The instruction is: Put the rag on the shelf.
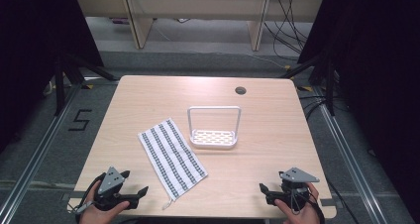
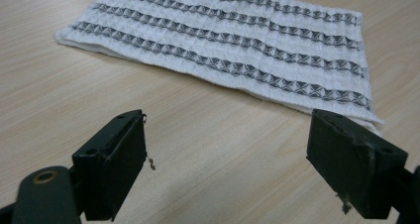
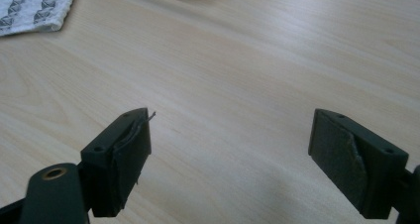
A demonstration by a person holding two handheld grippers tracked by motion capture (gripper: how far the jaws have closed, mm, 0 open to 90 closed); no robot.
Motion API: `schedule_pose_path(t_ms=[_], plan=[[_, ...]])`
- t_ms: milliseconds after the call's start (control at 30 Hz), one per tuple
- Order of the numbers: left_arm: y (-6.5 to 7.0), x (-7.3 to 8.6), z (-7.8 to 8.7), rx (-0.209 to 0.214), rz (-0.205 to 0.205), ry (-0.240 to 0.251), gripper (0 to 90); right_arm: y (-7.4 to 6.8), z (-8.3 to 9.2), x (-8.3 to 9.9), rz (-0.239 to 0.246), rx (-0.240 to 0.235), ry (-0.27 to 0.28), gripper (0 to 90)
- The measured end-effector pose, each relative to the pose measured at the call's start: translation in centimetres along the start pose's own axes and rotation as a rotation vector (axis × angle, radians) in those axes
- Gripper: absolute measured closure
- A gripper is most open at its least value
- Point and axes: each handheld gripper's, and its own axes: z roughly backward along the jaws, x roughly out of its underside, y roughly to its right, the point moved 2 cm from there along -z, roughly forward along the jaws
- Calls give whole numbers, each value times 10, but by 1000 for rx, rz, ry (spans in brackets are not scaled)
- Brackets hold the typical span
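A striped cloth (image 1: 172, 158) lies flat on the desk (image 1: 148, 92), white with dark patterned bands running along its length; this cloth serves as the landmark. Just beyond its far right side stands a white rack (image 1: 214, 128) with a slotted base and a tall loop handle, close to the cloth but not touching it. The left gripper (image 1: 134, 182) hovers near the cloth's near-left edge, held in a hand (image 1: 99, 211) at the desk's front edge; its jaws stand wide apart with nothing between them, and the left gripper view shows the cloth (image 2: 233, 50) just ahead of them. The right gripper (image 1: 264, 193) sits well to the right of the cloth, jaws likewise spread and empty. On the floor left of the cloth, tape forms the numeral "5" (image 1: 80, 120).
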Motion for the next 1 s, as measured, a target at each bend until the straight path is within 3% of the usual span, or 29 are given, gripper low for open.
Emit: schedule_pose_path(t_ms=[33,67,133,233,267,433,467,533,567,600,633,667,733,767,867,1000], plan=[[3,0,-2,4,40,27,149,0,0,0,0,0,0,180],[4,-1,-1,0,33,19,149,0,-1,-1,11,2,16,181],[6,-1,-3,17,49,28,150,-2,-1,-1,-12,-34,7,186],[9,-2,-3,23,31,14,150,-5,-3,-2,11,-16,13,201],[10,-2,-3,28,24,16,151,-7,-3,-2,-1,-22,17,203],[18,-4,-4,44,19,22,152,-13,-4,-7,32,-61,31,230],[20,-4,-4,48,17,16,152,-17,-4,-7,15,-65,19,234],[22,-4,-4,54,-13,-8,156,-18,-8,-10,56,-72,28,242],[25,-5,-5,61,-9,5,160,-23,-9,-11,36,-83,16,250],[27,-5,-4,65,-15,-4,160,-23,-11,-13,66,-91,22,254],[31,-5,-6,70,9,18,161,-26,-12,-14,78,-96,18,257],[31,-6,-5,75,-9,-1,162,-28,-14,-15,84,-102,16,261],[37,-6,-6,89,13,18,168,-34,-17,-17,107,-118,13,271],[38,-7,-7,100,-6,12,170,-36,-18,-18,117,-124,15,275],[42,-8,-8,110,-7,9,175,-44,-23,-22,168,-154,23,278],[45,-8,-9,114,-16,0,181,-53,-28,-25,166,-192,19,280]])
